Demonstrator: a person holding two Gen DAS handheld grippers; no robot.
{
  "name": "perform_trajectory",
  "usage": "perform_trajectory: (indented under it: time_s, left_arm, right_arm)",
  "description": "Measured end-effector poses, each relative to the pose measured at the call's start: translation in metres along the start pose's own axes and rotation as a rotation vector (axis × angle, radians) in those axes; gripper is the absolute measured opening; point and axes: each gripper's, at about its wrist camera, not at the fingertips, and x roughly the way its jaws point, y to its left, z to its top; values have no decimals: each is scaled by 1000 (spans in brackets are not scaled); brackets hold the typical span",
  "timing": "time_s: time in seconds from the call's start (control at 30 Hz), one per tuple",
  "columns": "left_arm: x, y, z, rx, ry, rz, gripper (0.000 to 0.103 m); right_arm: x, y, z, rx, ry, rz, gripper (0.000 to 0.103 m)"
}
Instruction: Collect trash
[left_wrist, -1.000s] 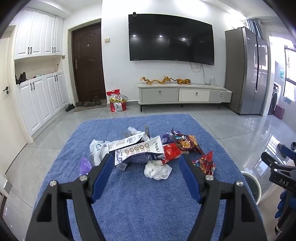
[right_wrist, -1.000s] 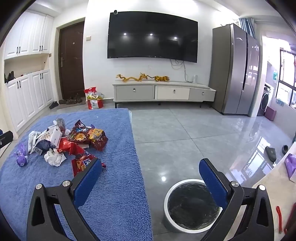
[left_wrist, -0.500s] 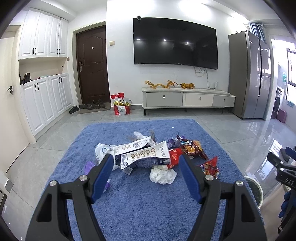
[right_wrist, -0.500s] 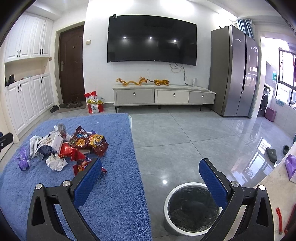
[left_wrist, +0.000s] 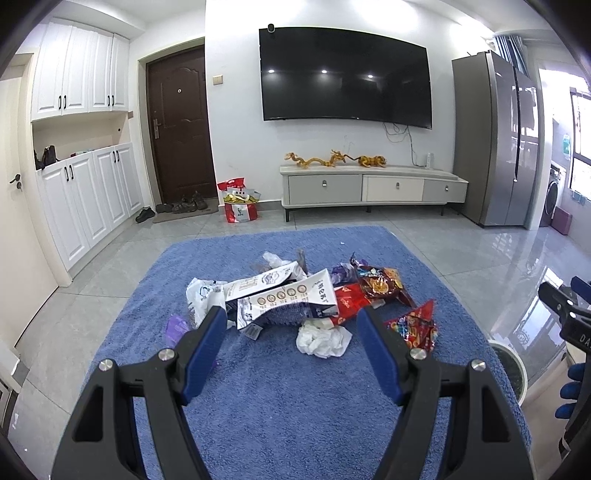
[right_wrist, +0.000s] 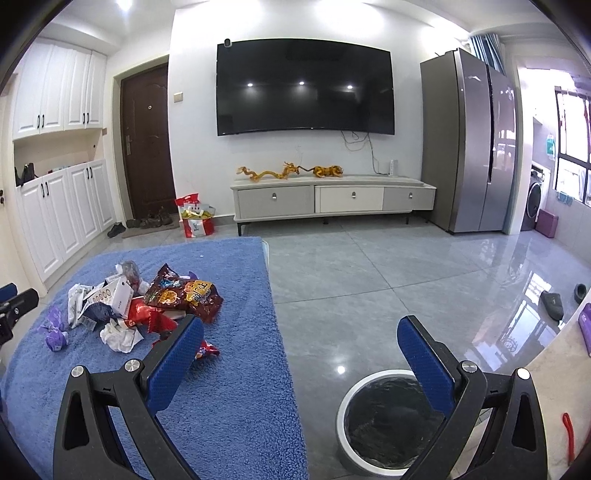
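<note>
**Both tongs empty, pile still waiting on the rug**

Over the last second the trash pile has slid lower and closer in your left view while your left tongs (left_wrist: 291, 332) kept the same wide gap, with nothing between the pads. It means you are lined up but have not started a pick; all the trash is still to collect.

Going left to right in the left view: a purple wrapper (left_wrist: 176, 326) at 9 o'clock of the pile, then the white milk carton (left_wrist: 286, 301) in the middle, a crumpled tissue (left_wrist: 323, 339) just below it at 6 o'clock, and red snack bags (left_wrist: 413, 326) at 3 o'clock. All lie on the blue rug (left_wrist: 288, 406), touching or overlapping.

Your right tongs (right_wrist: 301, 349) also stand released and empty, with the pile at their 10 o'clock and the round bin (right_wrist: 384, 417) on the floor at 5 o'clock, just off the rug's edge. Nothing blocks the way; the overlap of pieces is likely your only snag.
</note>
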Motion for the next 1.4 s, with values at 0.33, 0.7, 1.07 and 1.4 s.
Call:
perform_trajectory:
  time_s: [0.33, 0.7, 1.07, 1.4]
  left_arm:
    - [8, -1, -6, 11, 24, -21, 72]
    - [26, 30, -16, -60, 53, 8, 72]
    - [45, 105, -30, -189, 80, 97, 72]
    - [89, 154, -45, -312, 176, 78, 72]
  right_arm:
    - [10, 8, 0, -14, 35, 9, 103]
    - [26, 25, 0, -34, 73, 32, 103]
    - [55, 54, -8, -85, 134, 116, 103]
    - [92, 88, -8, -110, 185, 227, 103]
